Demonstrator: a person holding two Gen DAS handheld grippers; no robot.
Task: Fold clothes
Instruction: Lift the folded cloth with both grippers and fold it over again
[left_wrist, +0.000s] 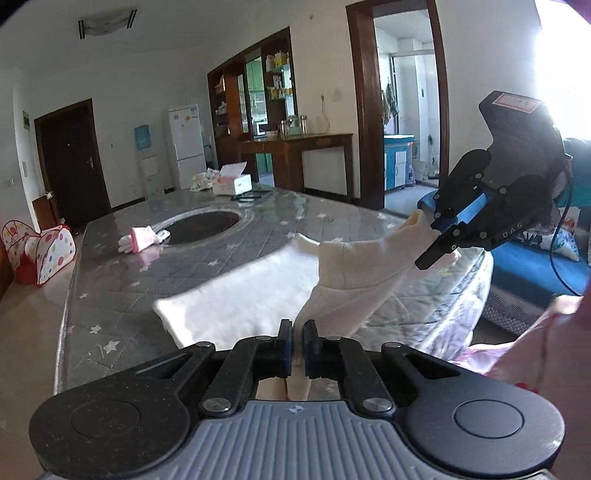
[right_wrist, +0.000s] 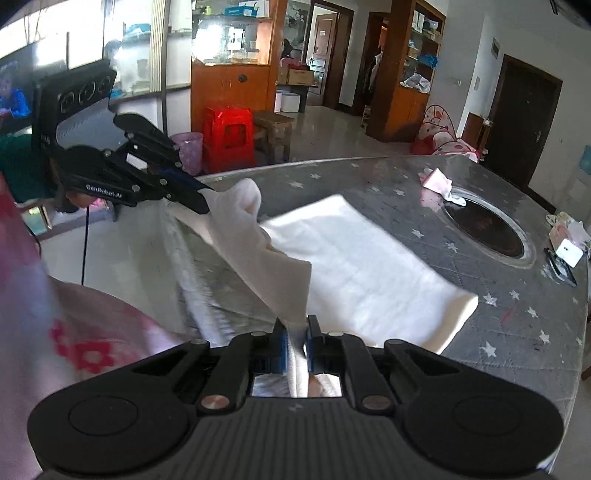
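Observation:
A cream-white garment (left_wrist: 236, 299) lies on the grey star-patterned table (left_wrist: 110, 295), its near edge lifted. My left gripper (left_wrist: 298, 332) is shut on one corner of that edge. My right gripper (left_wrist: 430, 254) shows at the right, shut on the other corner, raised above the table. In the right wrist view the garment (right_wrist: 362, 266) spreads over the table (right_wrist: 517, 325); my right gripper (right_wrist: 296, 328) pinches a fold of it, and my left gripper (right_wrist: 201, 203) grips the far corner at the upper left.
A pink and white glove (left_wrist: 142, 238) lies beside a round dark inset (left_wrist: 201, 227) in the table. A tissue box (left_wrist: 232, 181) and a cable sit at the far end. A blue sofa (left_wrist: 535, 266) stands to the right. A red stool (right_wrist: 229, 136) stands beyond the table.

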